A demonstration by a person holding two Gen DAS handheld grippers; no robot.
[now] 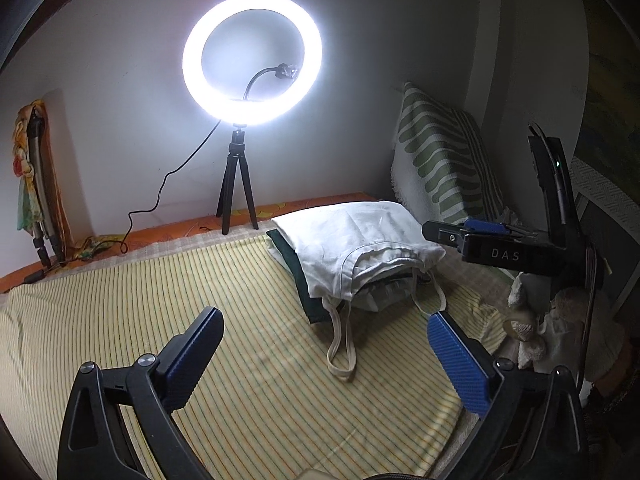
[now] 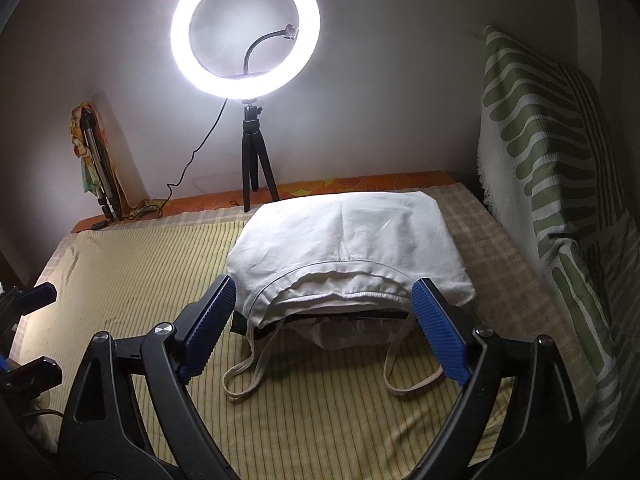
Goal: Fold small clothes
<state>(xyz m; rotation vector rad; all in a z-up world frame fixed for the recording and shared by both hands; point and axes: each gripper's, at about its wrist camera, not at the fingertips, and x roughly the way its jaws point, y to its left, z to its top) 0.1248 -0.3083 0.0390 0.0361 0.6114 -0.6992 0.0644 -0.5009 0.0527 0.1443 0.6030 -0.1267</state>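
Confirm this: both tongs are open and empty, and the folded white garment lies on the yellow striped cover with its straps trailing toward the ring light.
One error: the straps trail toward the camera, away from the ring light, as the right wrist view shows. The rest holds: left tongs and right tongs are open and empty, white garment on the striped cover.

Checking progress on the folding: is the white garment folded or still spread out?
Folded. The white garment lies as a compact layered bundle on the striped sheet, its straps trailing out in front.
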